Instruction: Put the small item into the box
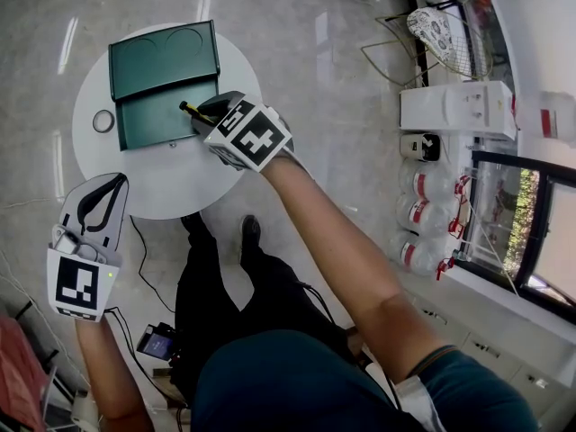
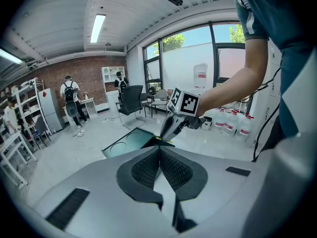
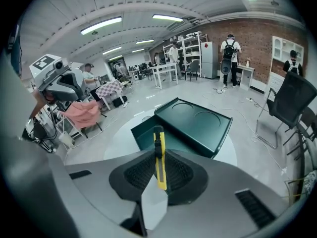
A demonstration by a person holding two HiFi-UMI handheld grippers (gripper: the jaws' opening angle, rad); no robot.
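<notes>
The round white tabletop [image 1: 162,187] is carrying a dark green rectangular box [image 1: 153,120], its lid lying open. The right gripper [image 1: 202,117] is reaching over the box's tray and clamping a slim yellow-and-black utility knife [image 3: 158,152], whose long axis is pointing forward along the jaws. The left gripper [image 1: 101,201] is hanging farther off, jaws pressed together with nothing between them.

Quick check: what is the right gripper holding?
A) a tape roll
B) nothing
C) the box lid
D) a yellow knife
D: the right gripper has its jaws clamped on a yellow knife, poised over the open box.
</notes>
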